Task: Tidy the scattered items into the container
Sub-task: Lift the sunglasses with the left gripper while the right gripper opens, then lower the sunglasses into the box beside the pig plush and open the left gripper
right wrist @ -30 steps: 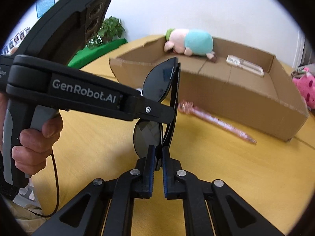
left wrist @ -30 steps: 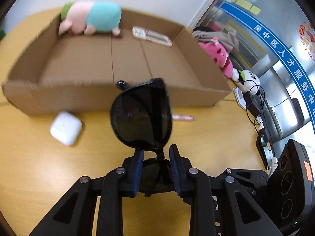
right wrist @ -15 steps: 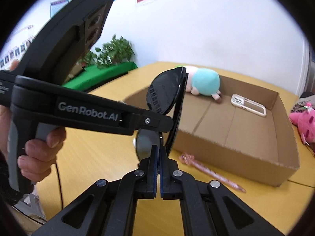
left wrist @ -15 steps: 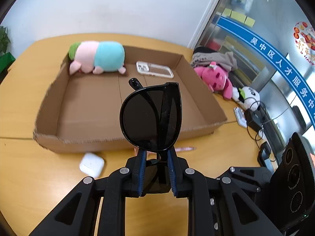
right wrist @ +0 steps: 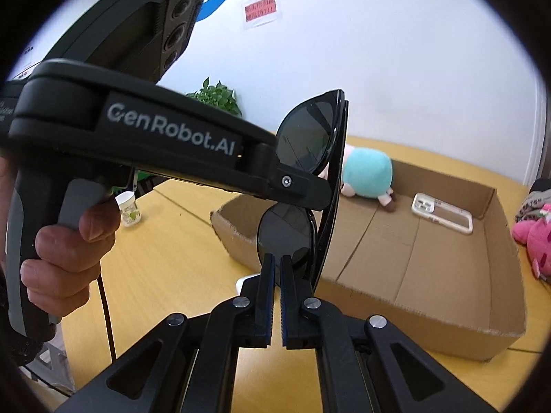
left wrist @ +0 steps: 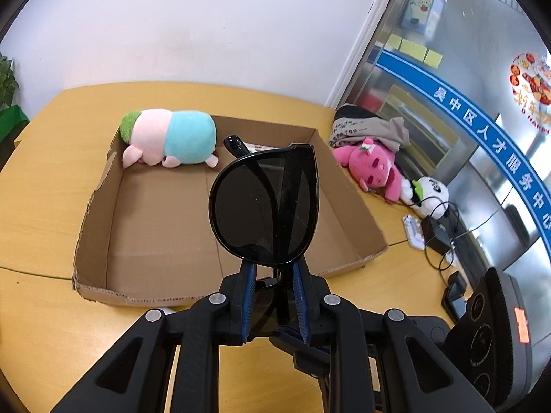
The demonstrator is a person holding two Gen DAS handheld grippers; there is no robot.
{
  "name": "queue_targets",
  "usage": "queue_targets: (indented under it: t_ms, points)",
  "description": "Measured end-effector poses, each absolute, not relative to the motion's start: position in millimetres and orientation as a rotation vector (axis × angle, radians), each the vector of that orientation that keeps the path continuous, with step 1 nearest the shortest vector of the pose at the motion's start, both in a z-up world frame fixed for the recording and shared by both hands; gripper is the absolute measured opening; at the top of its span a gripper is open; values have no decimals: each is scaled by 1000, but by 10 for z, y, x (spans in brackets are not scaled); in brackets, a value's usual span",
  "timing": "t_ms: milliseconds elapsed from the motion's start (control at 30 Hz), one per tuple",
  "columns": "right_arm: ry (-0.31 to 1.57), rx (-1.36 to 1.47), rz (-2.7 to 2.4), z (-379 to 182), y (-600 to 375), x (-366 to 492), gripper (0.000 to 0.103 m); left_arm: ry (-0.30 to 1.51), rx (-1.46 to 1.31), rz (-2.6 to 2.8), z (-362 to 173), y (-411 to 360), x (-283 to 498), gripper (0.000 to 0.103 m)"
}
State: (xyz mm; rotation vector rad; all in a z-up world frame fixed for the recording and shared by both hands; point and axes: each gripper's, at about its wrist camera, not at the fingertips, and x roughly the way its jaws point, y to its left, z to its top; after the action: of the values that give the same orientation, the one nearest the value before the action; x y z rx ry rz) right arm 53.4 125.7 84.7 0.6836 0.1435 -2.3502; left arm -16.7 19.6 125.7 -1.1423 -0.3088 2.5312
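Note:
My left gripper [left wrist: 273, 275] is shut on the black sunglasses [left wrist: 265, 206] at the bridge and holds them upright in the air above the near wall of the cardboard box [left wrist: 103, 206]. In the right wrist view the sunglasses [right wrist: 310, 158] hang edge-on. My right gripper [right wrist: 277, 265] has its jaws almost together just below the lower lens; I cannot tell if they pinch it. The box [right wrist: 447, 309] holds a pink and teal plush [left wrist: 168, 137] and a clear phone case [right wrist: 442, 211].
A white earbud case [right wrist: 244, 280] peeks out before the box's near wall. A pink plush [left wrist: 372, 168], a panda toy [left wrist: 430, 192], folded clothes and cables lie to the right of the box. A small cup [right wrist: 129, 208] stands on the far left of the table.
Both grippers have risen with the sunglasses, from table height to above the box's near wall. The box now shows from higher up, and the pink pen has dropped out of view.

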Motion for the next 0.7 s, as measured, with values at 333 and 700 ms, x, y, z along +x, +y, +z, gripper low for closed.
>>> queue_targets:
  t_ms: [333,700]
  points:
    - [96,579,-2459,1001,1390,634,63,-357,-1125,2541,1383,79,-238,22]
    - [38,690,-2395,855,1278,324,16,-373,-1177,2523,1279,157,-353,22]
